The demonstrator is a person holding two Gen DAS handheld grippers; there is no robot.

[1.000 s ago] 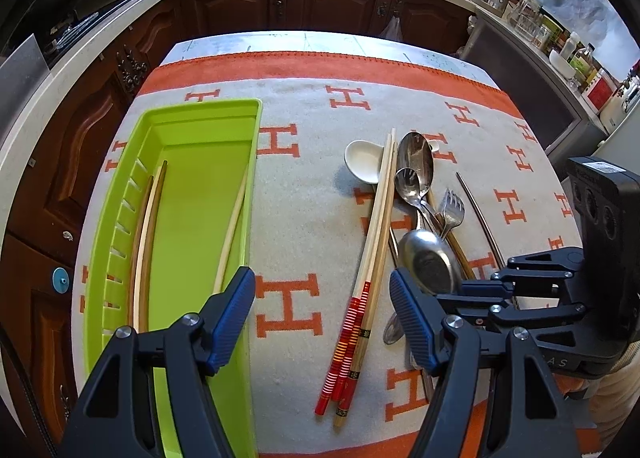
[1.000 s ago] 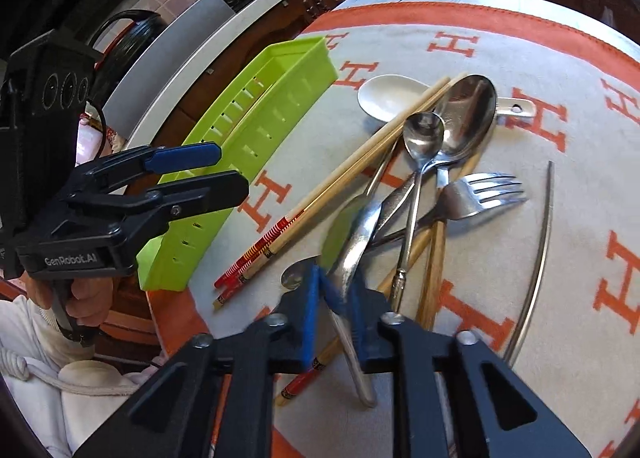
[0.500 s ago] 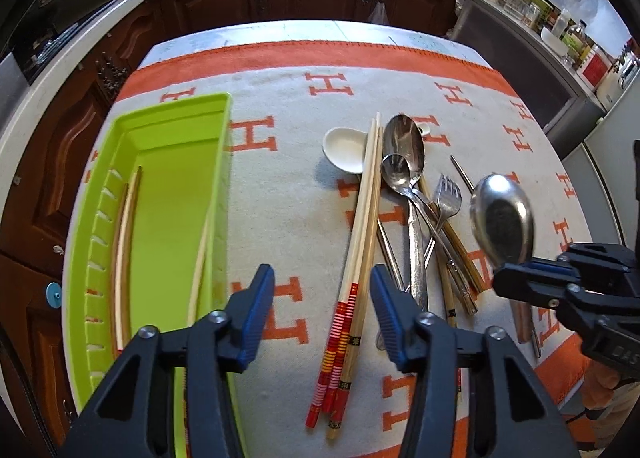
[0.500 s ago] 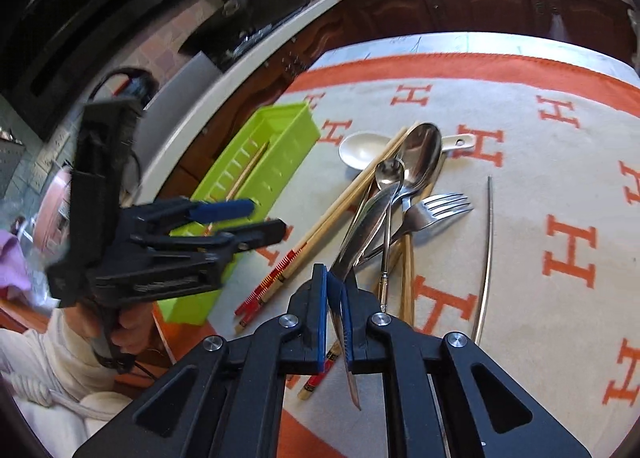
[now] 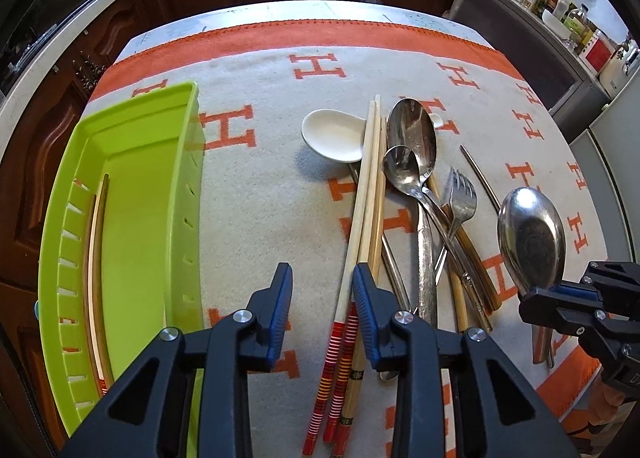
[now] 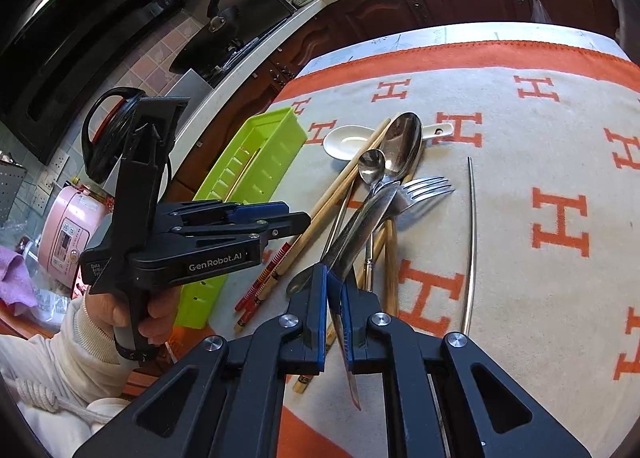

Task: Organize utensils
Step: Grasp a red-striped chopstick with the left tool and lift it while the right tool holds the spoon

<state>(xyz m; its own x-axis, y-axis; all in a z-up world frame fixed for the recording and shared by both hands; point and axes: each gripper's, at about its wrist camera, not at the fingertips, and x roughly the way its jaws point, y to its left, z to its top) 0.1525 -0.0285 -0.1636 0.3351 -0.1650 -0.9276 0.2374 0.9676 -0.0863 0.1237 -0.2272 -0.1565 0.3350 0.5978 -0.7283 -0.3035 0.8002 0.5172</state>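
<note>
Right tool [image 6: 334, 312] is clamped on a spoon [image 5: 532, 236], held up off the counter [image 5: 260, 193]. Left tool [image 5: 322, 312] has been closing, pads not yet touching the chopsticks [image 5: 362, 217] just ahead; tray [image 5: 132, 193] to its left.

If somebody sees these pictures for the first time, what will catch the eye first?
Probably the large steel spoon lifted above the orange-lettered cloth, pinched by its handle in the right gripper. Next, the bright green plastic tray on the left, and the left gripper closing around the red-striped chopsticks.
</note>
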